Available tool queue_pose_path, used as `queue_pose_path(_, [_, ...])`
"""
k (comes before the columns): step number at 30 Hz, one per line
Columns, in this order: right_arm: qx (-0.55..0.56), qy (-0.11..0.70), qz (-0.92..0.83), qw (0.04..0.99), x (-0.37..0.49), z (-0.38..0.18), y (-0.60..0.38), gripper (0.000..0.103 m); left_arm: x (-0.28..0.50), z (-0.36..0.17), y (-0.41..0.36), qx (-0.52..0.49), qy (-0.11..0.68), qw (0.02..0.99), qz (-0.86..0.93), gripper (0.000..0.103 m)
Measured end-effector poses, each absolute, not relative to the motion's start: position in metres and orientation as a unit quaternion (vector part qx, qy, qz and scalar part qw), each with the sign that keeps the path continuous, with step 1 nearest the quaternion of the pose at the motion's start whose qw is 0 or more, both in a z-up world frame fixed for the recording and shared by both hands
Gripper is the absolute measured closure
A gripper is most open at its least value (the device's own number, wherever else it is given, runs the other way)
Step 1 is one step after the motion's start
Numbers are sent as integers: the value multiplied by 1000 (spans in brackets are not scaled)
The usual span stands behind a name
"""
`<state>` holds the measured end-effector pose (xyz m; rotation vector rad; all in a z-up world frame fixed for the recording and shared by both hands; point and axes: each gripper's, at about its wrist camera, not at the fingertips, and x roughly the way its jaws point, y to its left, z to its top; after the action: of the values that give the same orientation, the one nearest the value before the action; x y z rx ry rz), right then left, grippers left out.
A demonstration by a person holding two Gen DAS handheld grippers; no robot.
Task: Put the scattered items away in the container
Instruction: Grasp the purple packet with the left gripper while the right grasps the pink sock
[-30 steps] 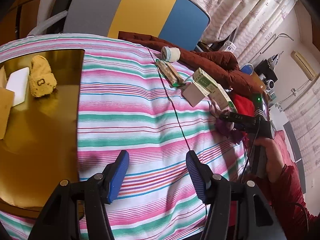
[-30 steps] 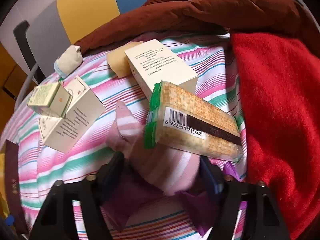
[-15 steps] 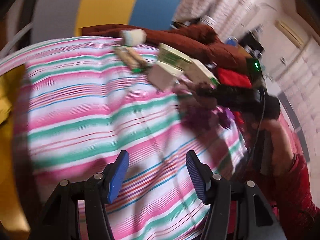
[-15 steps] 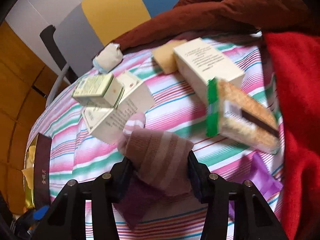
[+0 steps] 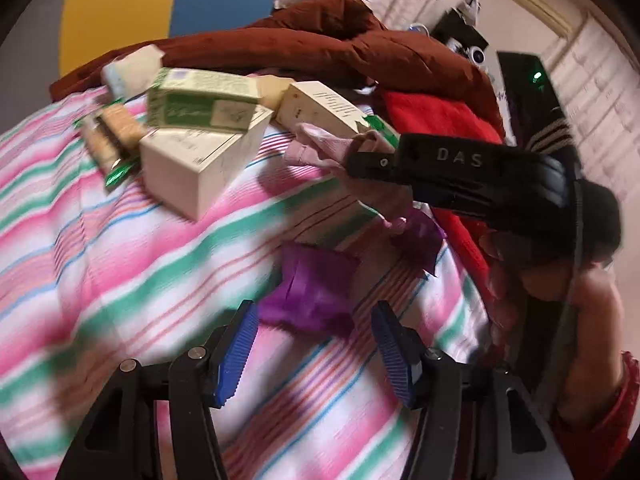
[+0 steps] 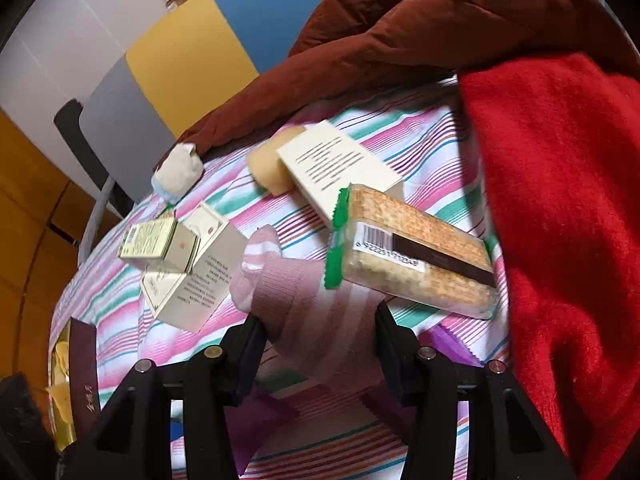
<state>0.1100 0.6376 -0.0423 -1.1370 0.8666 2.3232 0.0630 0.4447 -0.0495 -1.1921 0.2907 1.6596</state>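
Both wrist views look steeply down, close, sharing the striped bedspread (image 5: 132, 256).

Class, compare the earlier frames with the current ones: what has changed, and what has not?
The right hand-held gripper has just closed on the pink striped sock and raised it. The left hand-held gripper, open and empty, swung from the container toward the purple cloth. The boxes stayed put.

Pink striped sock (image 6: 304, 300) bunched, lifted; purple cloth (image 5: 316, 292) flat.

Motion blurs the striped cloth (image 5: 132, 264); gold container (image 6: 64, 392) cut off.
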Motion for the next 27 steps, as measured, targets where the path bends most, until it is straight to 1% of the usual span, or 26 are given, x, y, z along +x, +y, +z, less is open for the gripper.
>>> queue_pose_path(7, [-402, 325, 830, 209, 113, -43, 643, 51, 75, -60, 475, -451, 213, 529, 686, 46])
queue_pose_path(8, [-404, 324, 829, 209, 113, -43, 642, 52, 78, -63, 477, -445, 224, 532, 685, 53])
queue_pose_path(9, [-405, 323, 829, 209, 112, -44, 642, 51, 79, -65, 478, -441, 228, 533, 685, 55])
queue_pose_path(10, [-407, 322, 829, 209, 112, -44, 642, 51, 79, -67, 477, -441, 225, 533, 686, 58])
queue_pose_path(14, [-410, 319, 830, 204, 108, -47, 640, 51, 74, -69, 466, -440, 193, 537, 693, 60])
queue_pose_path(22, [-408, 296, 845, 177, 100, -41, 628, 51, 65, -69, 428, -452, 139, 524, 709, 61])
queue_pose_path(27, [-402, 305, 851, 143, 97, -40, 622, 52, 55, -65, 398, -456, 114, 507, 722, 62])
